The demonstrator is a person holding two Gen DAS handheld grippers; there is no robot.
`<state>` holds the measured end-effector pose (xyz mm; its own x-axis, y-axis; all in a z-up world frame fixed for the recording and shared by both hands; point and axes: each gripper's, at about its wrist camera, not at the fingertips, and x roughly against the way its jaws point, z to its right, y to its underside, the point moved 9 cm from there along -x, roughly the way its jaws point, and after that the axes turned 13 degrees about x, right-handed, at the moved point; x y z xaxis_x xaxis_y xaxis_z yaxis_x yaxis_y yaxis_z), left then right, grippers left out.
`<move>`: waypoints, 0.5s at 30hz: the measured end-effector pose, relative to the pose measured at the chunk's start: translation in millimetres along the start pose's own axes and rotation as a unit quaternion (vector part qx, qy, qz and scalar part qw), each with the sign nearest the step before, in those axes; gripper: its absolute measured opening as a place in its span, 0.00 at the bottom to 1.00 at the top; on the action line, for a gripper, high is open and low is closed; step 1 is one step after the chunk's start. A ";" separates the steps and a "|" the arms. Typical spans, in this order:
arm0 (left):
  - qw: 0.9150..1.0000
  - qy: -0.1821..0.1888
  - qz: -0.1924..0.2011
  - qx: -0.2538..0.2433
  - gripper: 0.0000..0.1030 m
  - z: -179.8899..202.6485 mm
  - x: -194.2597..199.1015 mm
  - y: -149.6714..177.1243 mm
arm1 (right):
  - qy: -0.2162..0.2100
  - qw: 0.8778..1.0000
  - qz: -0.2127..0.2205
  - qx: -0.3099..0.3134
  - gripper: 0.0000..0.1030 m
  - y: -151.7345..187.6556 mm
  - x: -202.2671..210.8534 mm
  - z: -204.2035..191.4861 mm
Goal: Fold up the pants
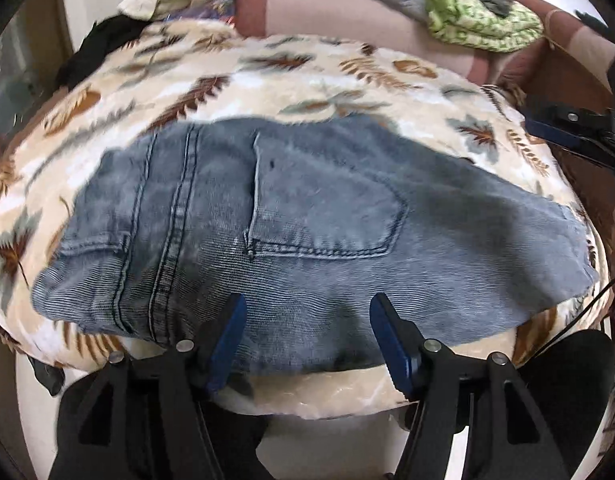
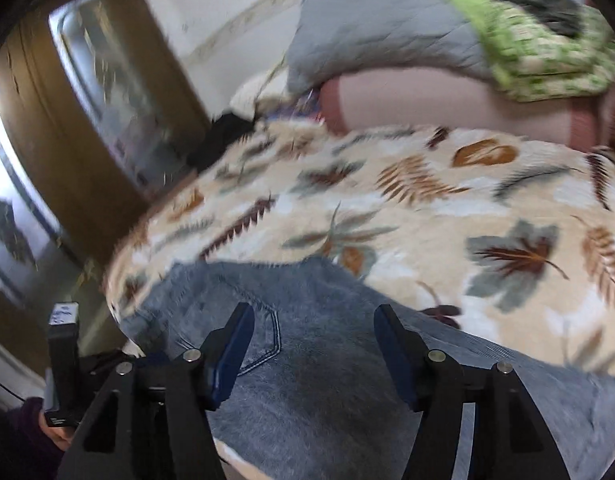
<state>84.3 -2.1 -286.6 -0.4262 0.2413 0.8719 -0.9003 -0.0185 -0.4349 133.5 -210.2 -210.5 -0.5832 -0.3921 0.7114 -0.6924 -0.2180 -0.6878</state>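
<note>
A pair of faded blue jeans (image 1: 307, 232) lies folded and flat on a leaf-patterned blanket (image 1: 267, 80), back pocket up, waist seam to the left. My left gripper (image 1: 307, 312) is open and empty, hovering over the jeans' near edge. My right gripper (image 2: 313, 320) is open and empty above the jeans (image 2: 327, 380) in its blurred view. The right gripper's fingers (image 1: 563, 132) also show at the right edge of the left wrist view, beyond the jeans.
Grey, pink and green bedding (image 1: 479, 20) is piled at the far side of the bed. A black garment (image 1: 103, 40) lies at the far left. A wooden cabinet with glass (image 2: 107, 92) stands left of the bed. The bed's front edge (image 1: 327, 400) is near.
</note>
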 end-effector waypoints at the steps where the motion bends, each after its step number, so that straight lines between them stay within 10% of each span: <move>1: 1.000 -0.001 -0.003 0.002 0.63 -0.6 -4.3 -0.1 | 0.000 1.000 -0.011 0.009 0.64 -0.7 -10.0 -2.2; 15: 1.000 0.007 0.000 -0.022 0.69 -1.0 -16.4 -0.7 | -0.016 0.982 -0.139 0.125 0.52 -6.6 -139.3 -2.0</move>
<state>92.0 -5.1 -300.8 -0.4254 0.2547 0.8684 -0.8950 0.0236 -0.4453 218.5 -152.3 -304.7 -0.3695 -0.3135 0.8748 -0.6944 -0.5324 -0.4841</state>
